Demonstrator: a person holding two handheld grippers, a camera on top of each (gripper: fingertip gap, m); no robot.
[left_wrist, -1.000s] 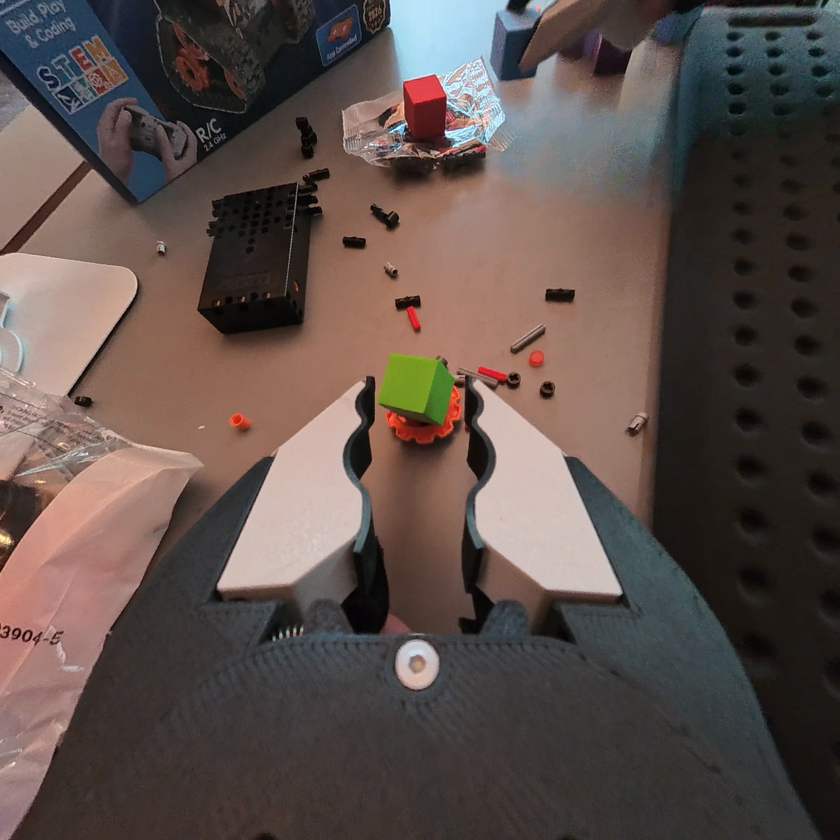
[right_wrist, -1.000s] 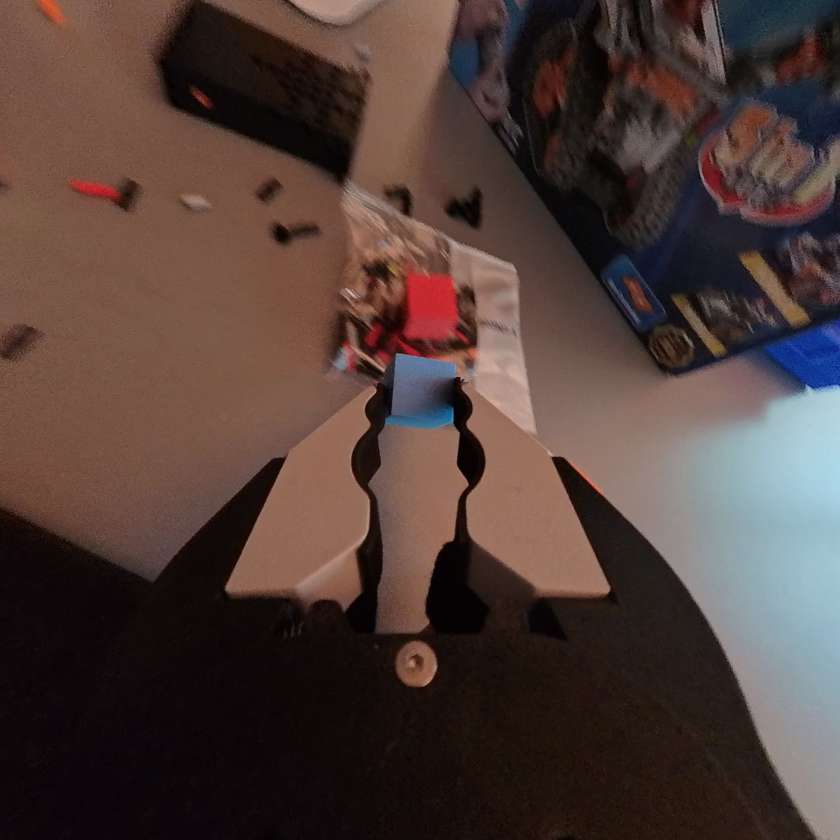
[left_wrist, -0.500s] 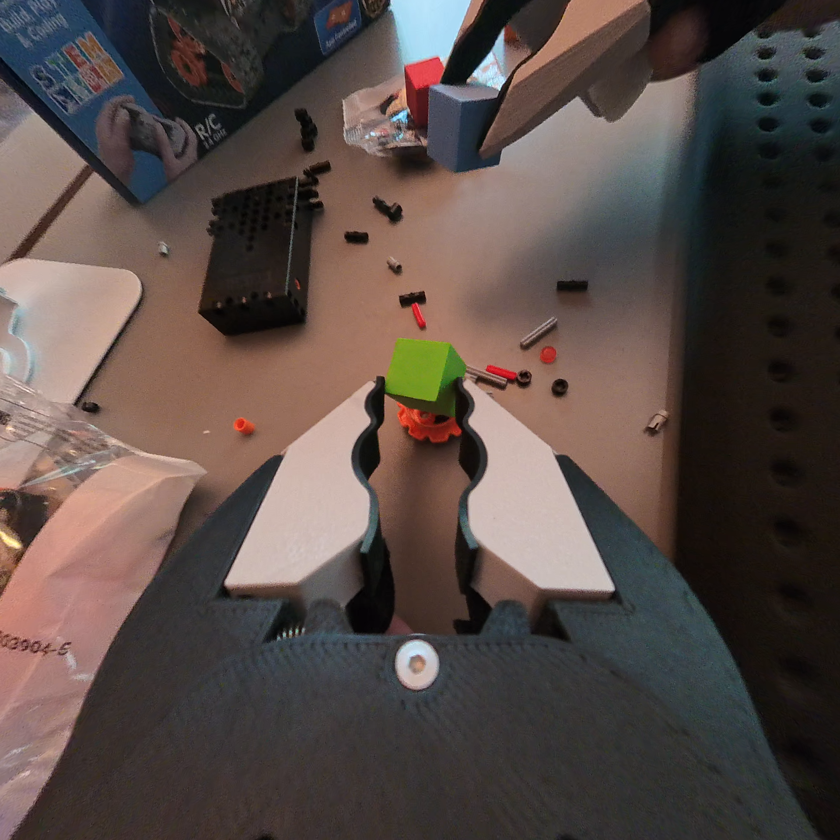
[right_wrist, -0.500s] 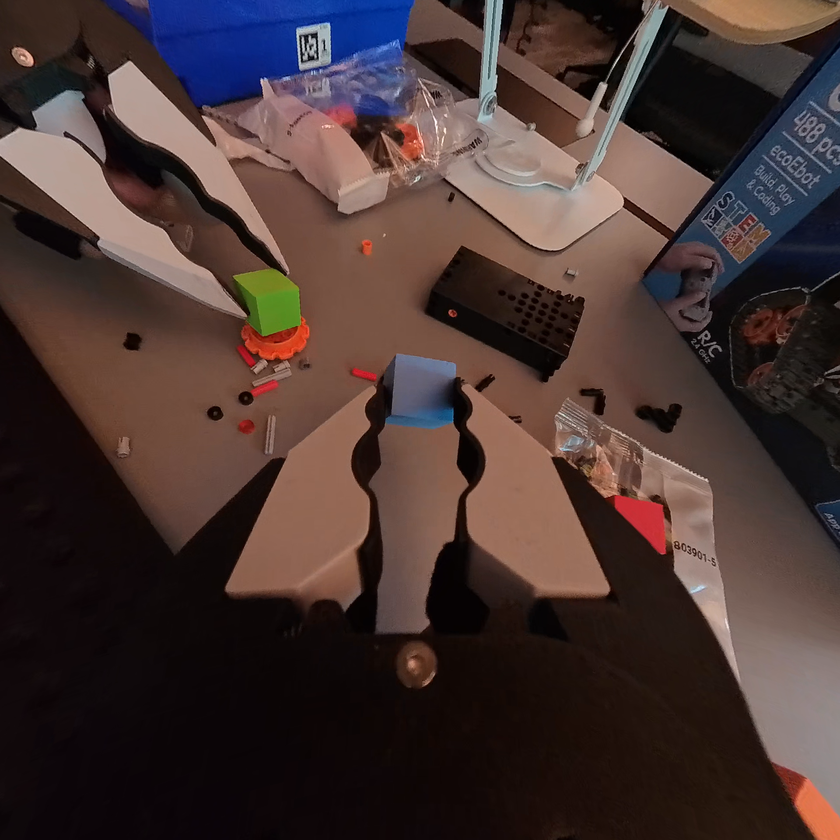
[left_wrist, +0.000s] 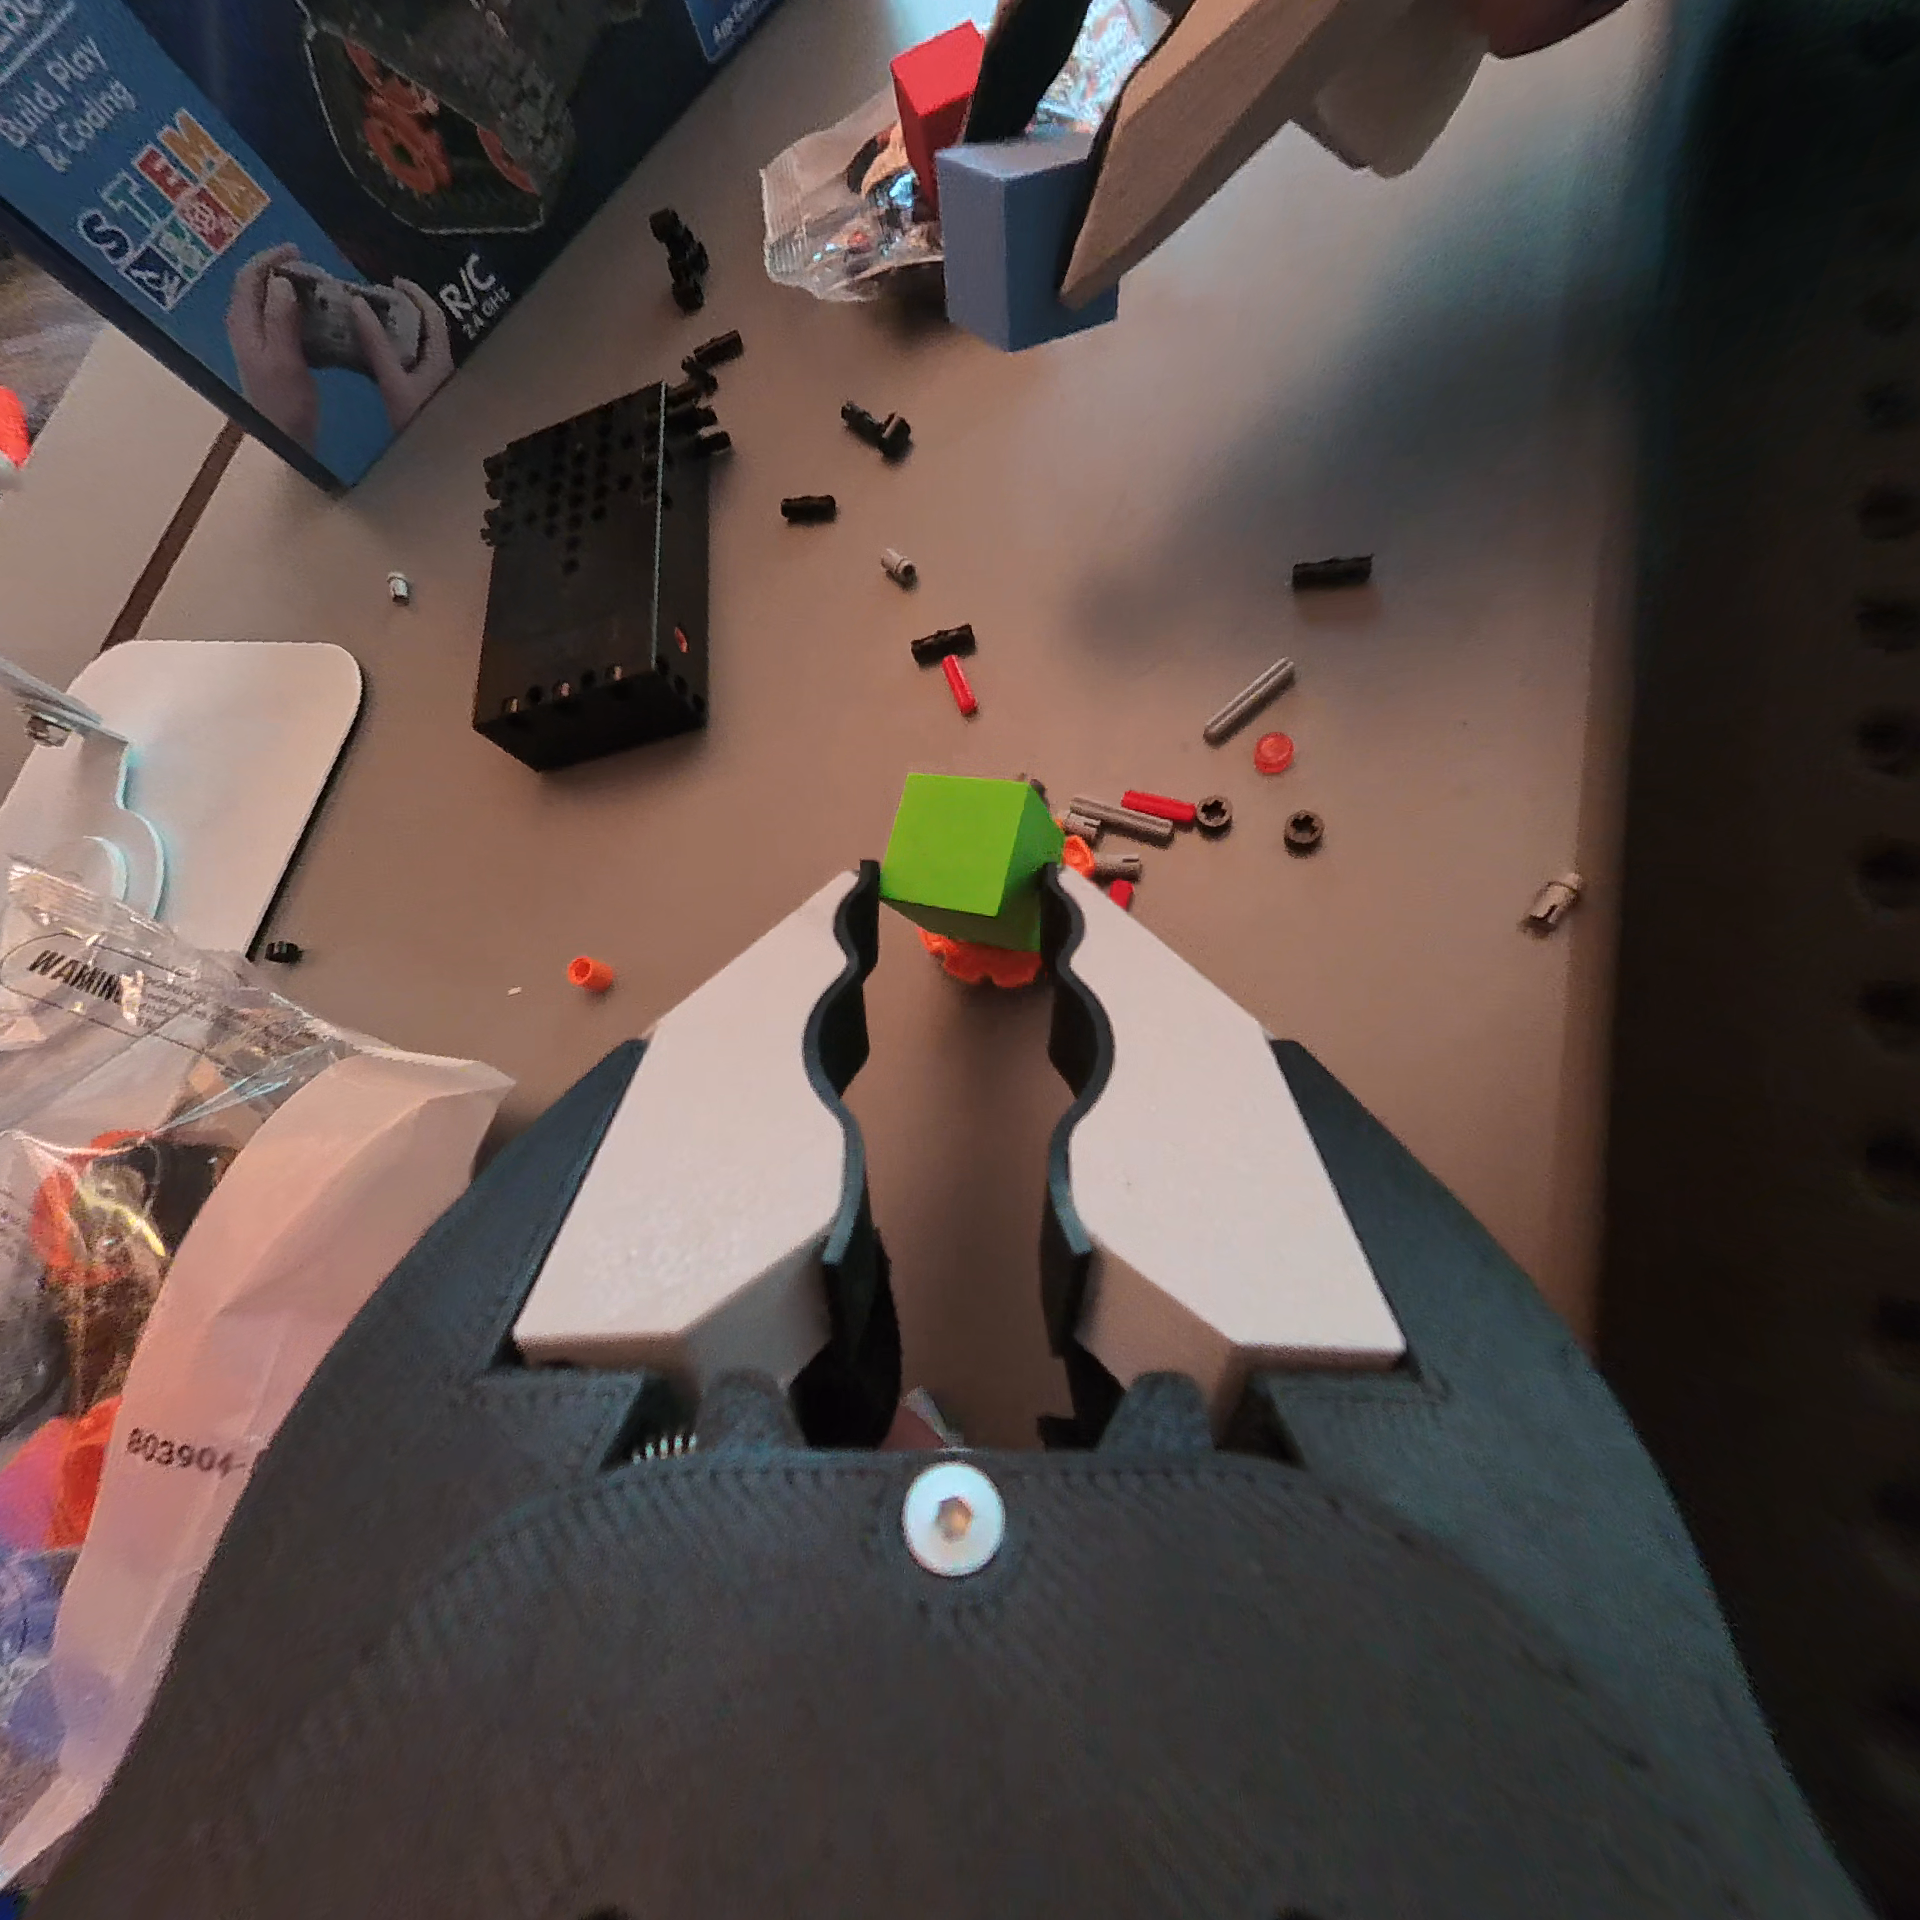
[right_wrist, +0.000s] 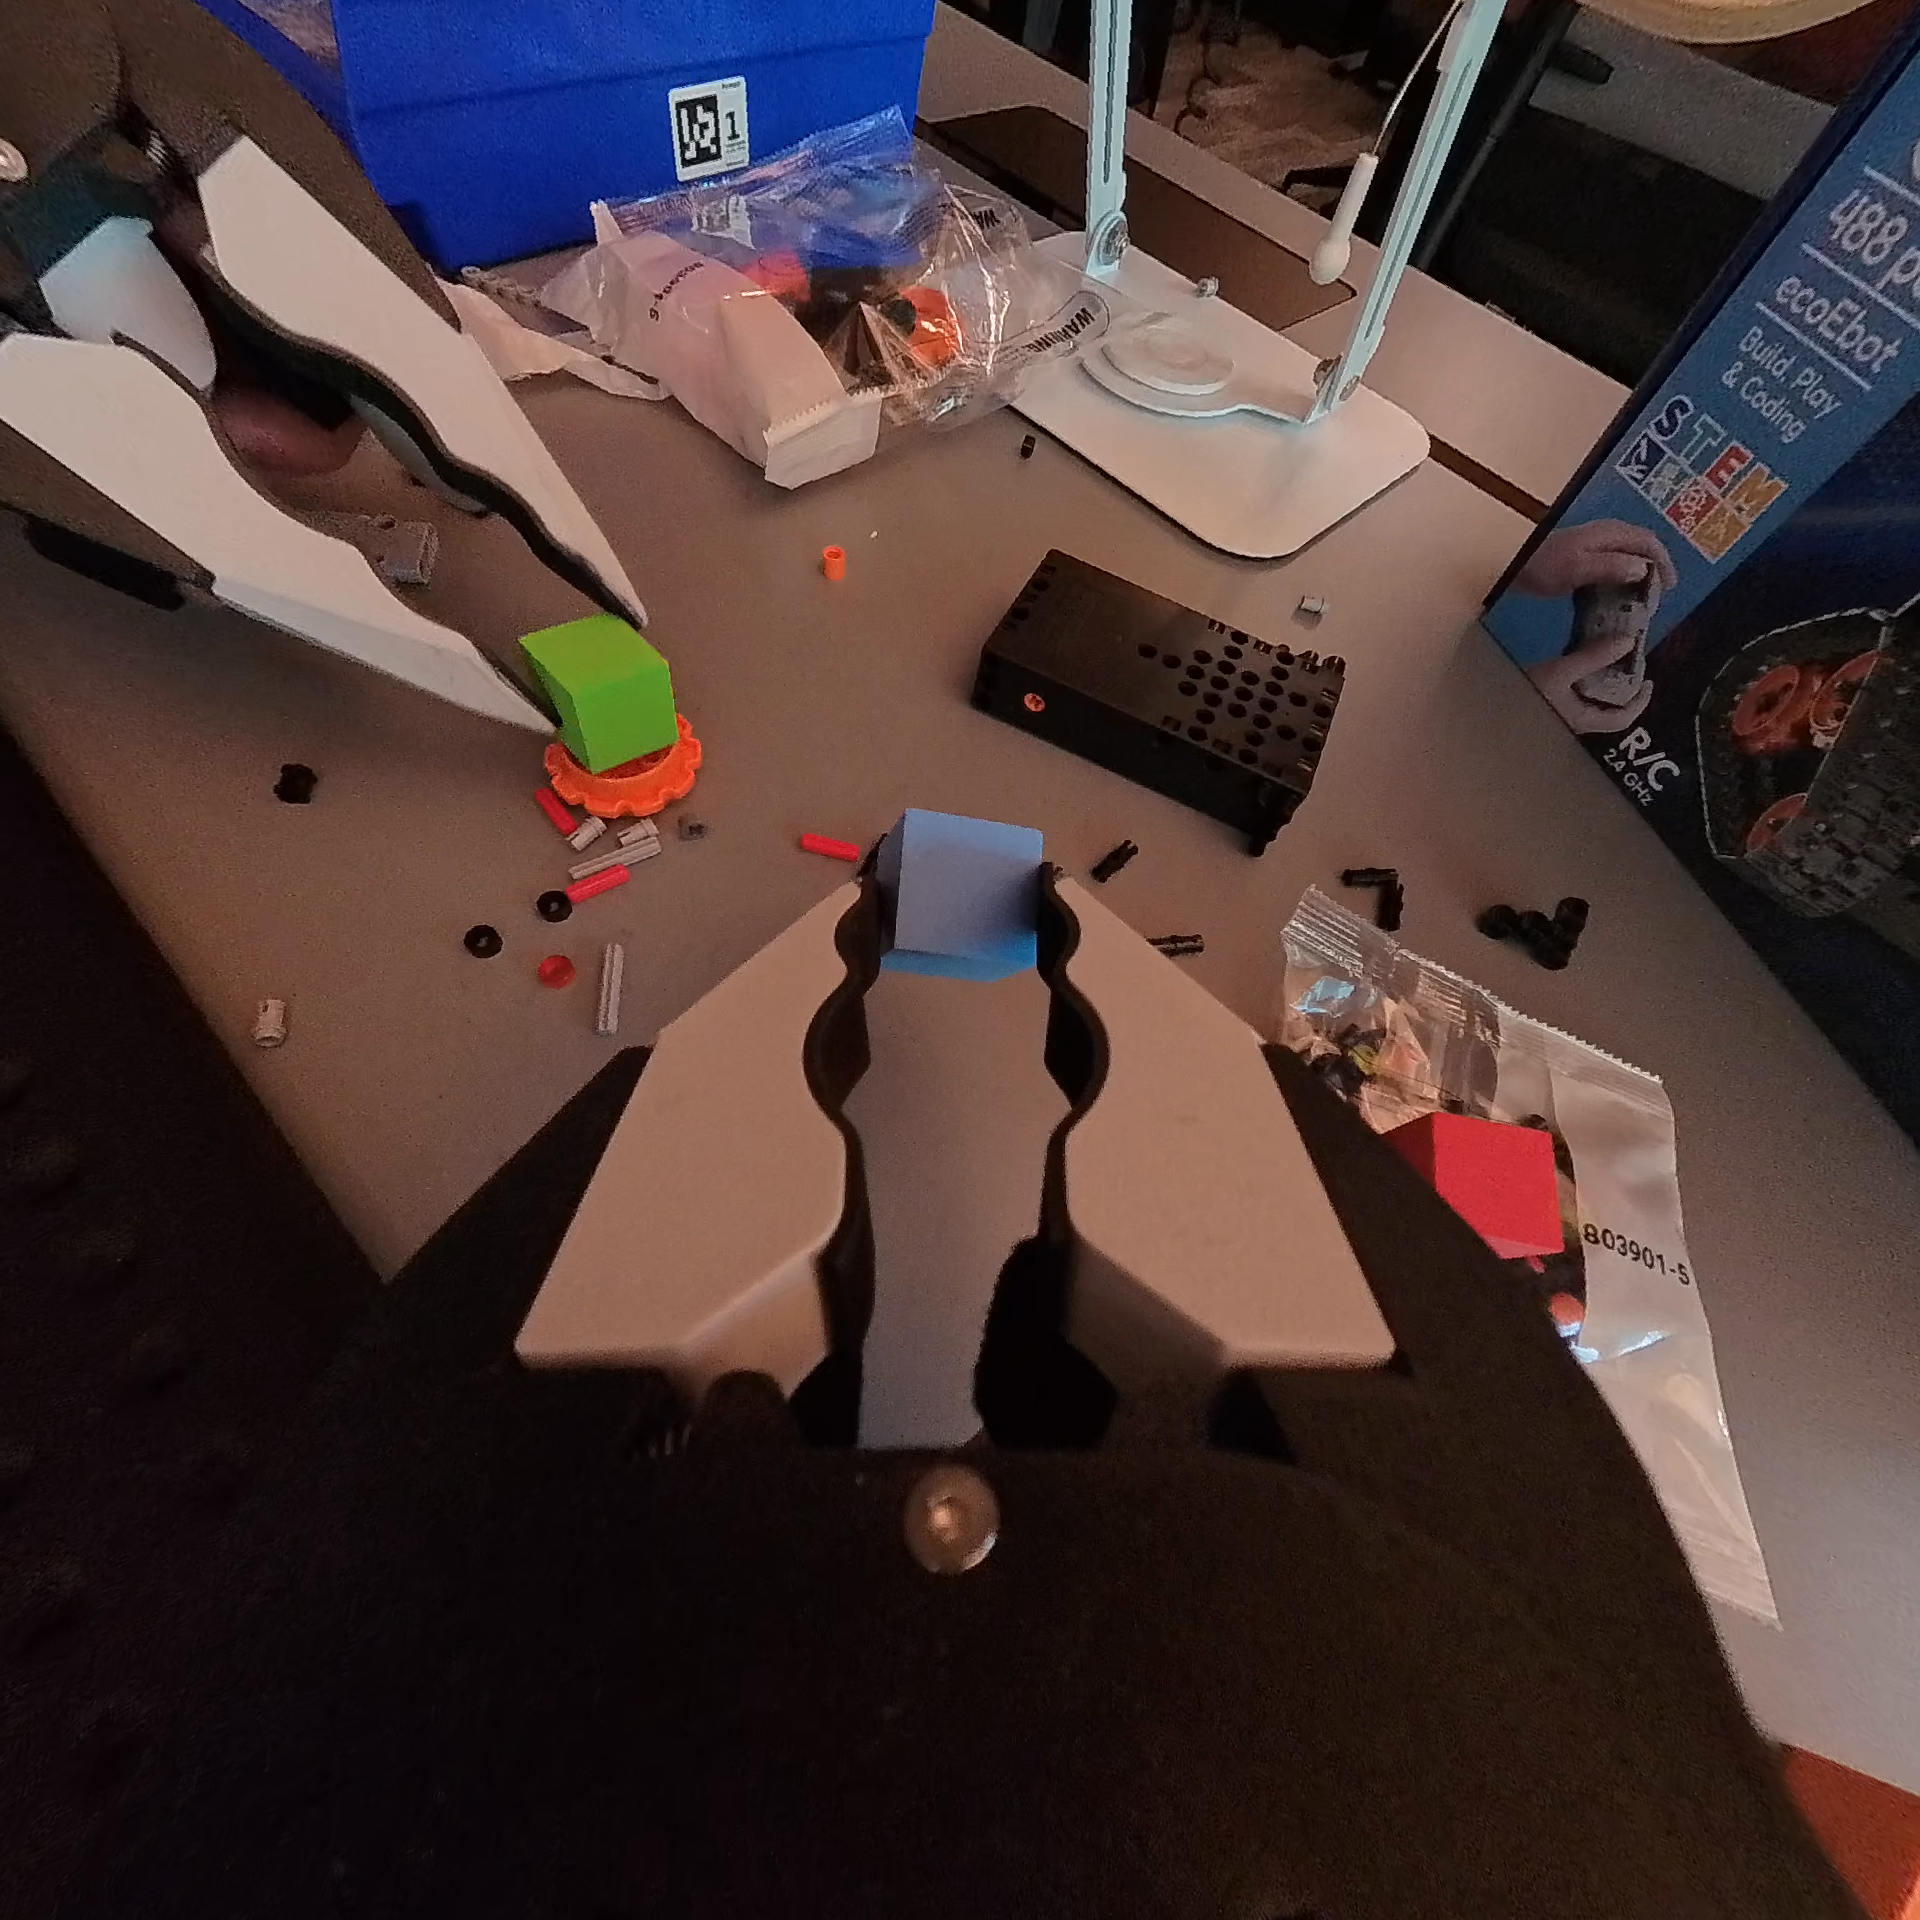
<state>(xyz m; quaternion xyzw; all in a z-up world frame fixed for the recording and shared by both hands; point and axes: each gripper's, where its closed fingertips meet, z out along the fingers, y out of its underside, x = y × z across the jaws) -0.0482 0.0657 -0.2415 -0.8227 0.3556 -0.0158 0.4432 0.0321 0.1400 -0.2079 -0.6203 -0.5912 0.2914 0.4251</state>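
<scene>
My left gripper (left_wrist: 958, 896) is shut on a green cube (left_wrist: 966, 844) and holds it tilted over an orange gear wheel (left_wrist: 982, 961). In the right wrist view the green cube (right_wrist: 603, 688) touches the orange gear (right_wrist: 625, 779), with the left gripper (right_wrist: 582, 665) at the upper left. My right gripper (right_wrist: 958, 909) is shut on a blue cube (right_wrist: 961, 883) above the table. The left wrist view shows that blue cube (left_wrist: 997, 249) and the right gripper (left_wrist: 1039, 218) at the top. A red cube (right_wrist: 1486, 1179) lies on a clear parts bag (right_wrist: 1475, 1049).
A black perforated block (right_wrist: 1158, 691) lies mid-table. Small pins and bushes (right_wrist: 582, 873) are scattered near the gear. A blue toy box (right_wrist: 1766, 499) stands right, a white stand base (right_wrist: 1236, 457) and plastic bags (right_wrist: 810, 312) behind. A dark perforated surface (left_wrist: 1787, 727) borders the table. My right gripper's tips are some 12 centimeters from the black perforated block (right_wrist: 1158, 691). My left wrist view (left_wrist: 619, 520) looks at it from another angle.
My left gripper closed on the green cube and tilted it on the gear. My right gripper swung round with the blue cube and moved toward the left gripper.
</scene>
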